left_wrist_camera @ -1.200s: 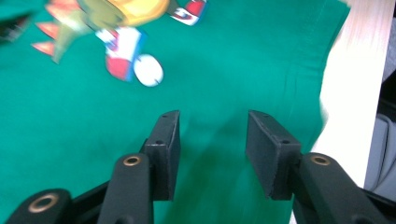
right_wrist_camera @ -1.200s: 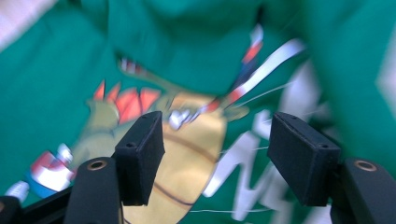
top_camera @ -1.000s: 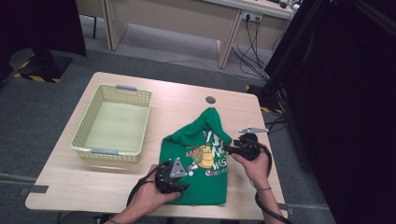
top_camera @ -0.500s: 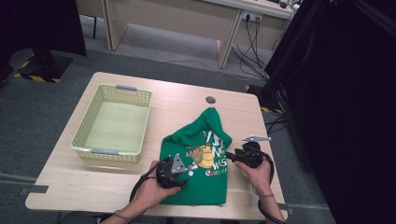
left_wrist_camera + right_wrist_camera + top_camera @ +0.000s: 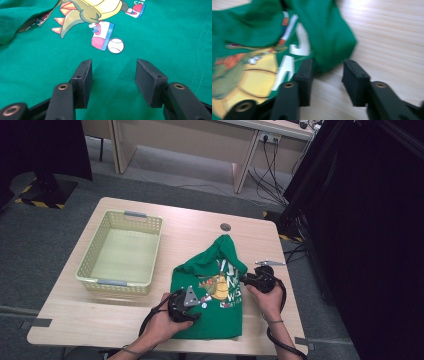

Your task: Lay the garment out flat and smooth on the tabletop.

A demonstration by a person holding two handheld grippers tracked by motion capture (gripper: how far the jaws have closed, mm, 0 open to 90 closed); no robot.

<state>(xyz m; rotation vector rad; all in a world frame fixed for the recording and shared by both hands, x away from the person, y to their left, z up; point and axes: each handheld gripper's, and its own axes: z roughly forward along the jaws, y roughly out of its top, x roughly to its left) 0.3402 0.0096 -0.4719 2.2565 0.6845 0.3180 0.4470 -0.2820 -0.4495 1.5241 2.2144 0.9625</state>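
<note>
**Right tongs drop to the shirt's edge and start to close**

Since a second ago, the right tongs (image 5: 246, 279) have come down from above the print to the right-hand border of the green T-shirt (image 5: 210, 317), low against the wood. Their jaws have just been closing; in the right gripper view a bunched fold of the shirt's edge (image 5: 329, 55) sits between them, but a gap shows on the right jaw's side, so they are partly open and not yet pinching.

Going from largest to smallest: the tabletop (image 5: 75, 320) carries a pale yellow basket (image 5: 90, 265) at the left, empty of clothing. The T-shirt lies crumpled at the near right of the tabletop, well apart from the basket, with its far end humped up into a peak (image 5: 223, 241). The cartoon print (image 5: 90, 12) faces up.

The left tongs (image 5: 194, 311) rest low on the shirt's near-left part. Their jaws stand roughly half open over flat cloth, holding nothing.

My reading: the shirt is about to be gripped at its right border, probably to fold or lift it. The hold is not made, so the garment itself has not yet shifted.
</note>
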